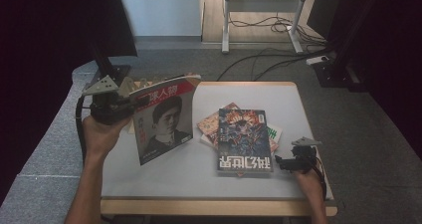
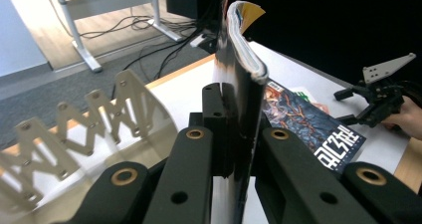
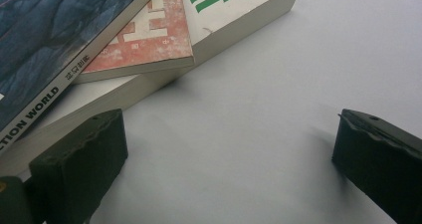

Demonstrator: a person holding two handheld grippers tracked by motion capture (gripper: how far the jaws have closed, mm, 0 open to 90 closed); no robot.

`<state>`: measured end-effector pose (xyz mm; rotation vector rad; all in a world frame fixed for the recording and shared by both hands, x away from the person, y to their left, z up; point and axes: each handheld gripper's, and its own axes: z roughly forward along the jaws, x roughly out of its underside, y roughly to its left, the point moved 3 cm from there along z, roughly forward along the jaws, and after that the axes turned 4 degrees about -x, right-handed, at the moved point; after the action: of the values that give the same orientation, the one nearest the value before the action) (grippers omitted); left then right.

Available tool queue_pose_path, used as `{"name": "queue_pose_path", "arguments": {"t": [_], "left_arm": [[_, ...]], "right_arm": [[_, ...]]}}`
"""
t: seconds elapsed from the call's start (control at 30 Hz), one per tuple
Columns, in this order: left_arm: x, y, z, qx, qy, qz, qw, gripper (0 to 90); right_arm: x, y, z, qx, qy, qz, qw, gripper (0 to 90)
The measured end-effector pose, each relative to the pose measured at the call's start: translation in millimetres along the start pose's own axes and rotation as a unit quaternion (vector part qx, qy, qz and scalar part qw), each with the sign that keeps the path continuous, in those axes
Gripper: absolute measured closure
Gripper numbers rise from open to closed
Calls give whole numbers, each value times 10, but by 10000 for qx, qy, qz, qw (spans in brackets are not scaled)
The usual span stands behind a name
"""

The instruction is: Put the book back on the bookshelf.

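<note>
Glossy thin magazine (image 1: 164, 119) upright in left hand-held gripper (image 1: 124, 97)

Dim room, dark vignetted edges, soft shadows, close parts blurred

The white table top (image 1: 164, 176) lies bare along its near edge and between the upright magazine (image 1: 161, 119) held at the left and the stack of books (image 1: 244, 137) at the middle. The wooden zigzag rack (image 2: 89, 119) blocks the far left corner. Right of the stack, bare table lies beneath the right gripper (image 1: 283, 163), whose jaws stand wide apart just beside the books.
</note>
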<state>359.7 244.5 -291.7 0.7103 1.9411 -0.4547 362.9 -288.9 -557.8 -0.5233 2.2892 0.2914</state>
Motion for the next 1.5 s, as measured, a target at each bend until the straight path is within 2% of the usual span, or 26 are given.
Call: {"name": "queue_pose_path", "arguments": {"t": [0.47,0.87,1.13,1.4,1.5], "left_arm": [[77,187,-253,-322,-2,-218,9992,870],[138,359,-486,-618,-27,-376,9974,870],[207,507,-559,-819,-52,-552,9951,870],[255,665,-622,-1134,-64,-697,9911,870],[276,712,-624,-1235,-73,-694,9899,870]], "right_arm": [[0,1,1,2,-1,4,10000,4],[0,0,1,1,1,4,10000,4],[0,0,1,-1,3,7,10000,4],[0,0,1,-3,4,7,10000,4],[0,0,1,-3,6,5,10000,4]]}}
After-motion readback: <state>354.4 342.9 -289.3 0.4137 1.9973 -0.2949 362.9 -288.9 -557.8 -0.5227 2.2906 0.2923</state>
